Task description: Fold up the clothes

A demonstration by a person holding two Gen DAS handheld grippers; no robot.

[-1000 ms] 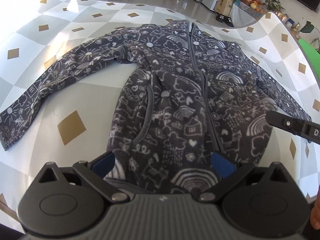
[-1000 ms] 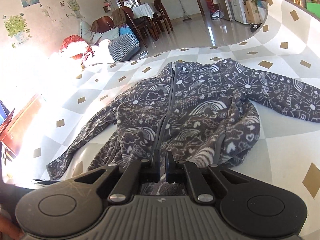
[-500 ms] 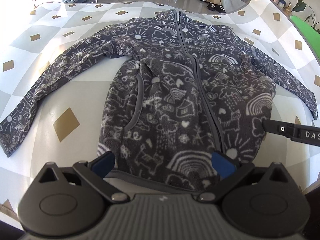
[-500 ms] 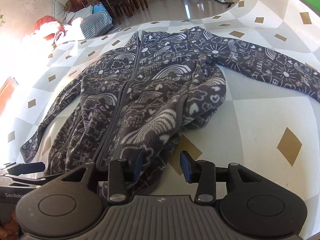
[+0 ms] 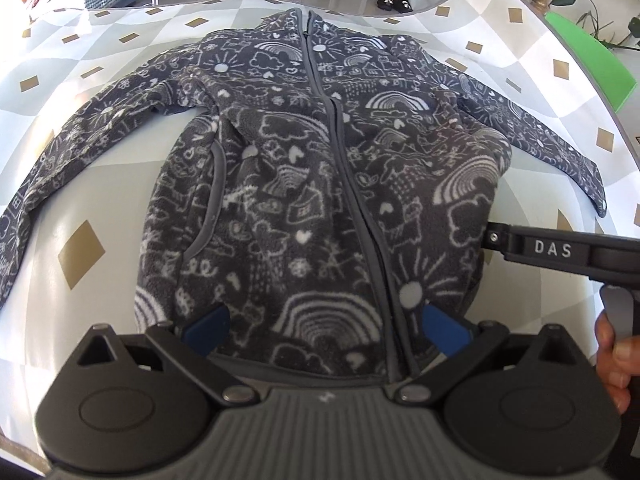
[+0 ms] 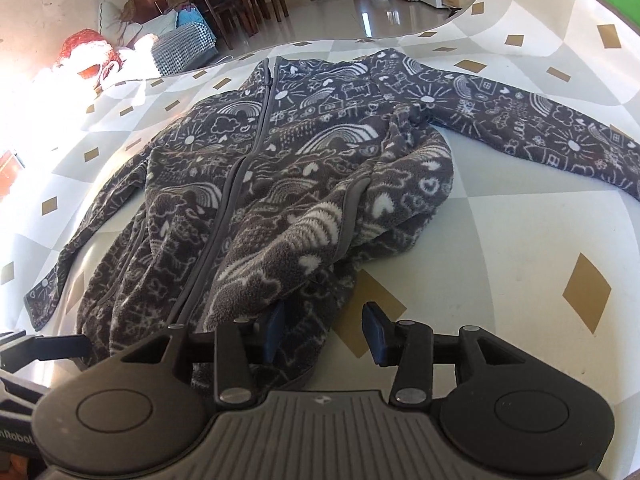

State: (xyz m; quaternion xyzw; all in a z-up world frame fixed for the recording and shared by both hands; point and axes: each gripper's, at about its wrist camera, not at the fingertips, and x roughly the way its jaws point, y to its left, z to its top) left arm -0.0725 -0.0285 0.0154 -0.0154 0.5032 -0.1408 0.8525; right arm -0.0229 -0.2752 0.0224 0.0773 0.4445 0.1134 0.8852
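Your surface [image 5: 520, 60], covered in a diamond-check cloth, carried the jacket [image 5: 320, 208] flat across its middle, zip up, hem toward you and collar at the far side. Both sleeves lay spread out to the sides, so by my read no fold was made yet: sleeves and body all remained to fold, and the task sat near its start. The hem corner on your right looked bunched and rumpled in the right wrist view, so it probably wanted smoothing too.

Your left gripper [image 5: 324, 328] hung over the hem with its jaws wide open, the fabric lying between the blue pads [image 5: 204, 326] but not pinched; it held nothing.

Your right gripper [image 6: 324, 332] was at the right hem corner. Its jaws had just been opening and stood partly apart. The left pad sat against the edge of the fleece, the other pad over bare cloth, and nothing was clamped between them. So that grip on the corner was off.

The right gripper's finger also showed in the left wrist view, just beside the jacket's right edge, with your hand [image 5: 616, 360] behind it.
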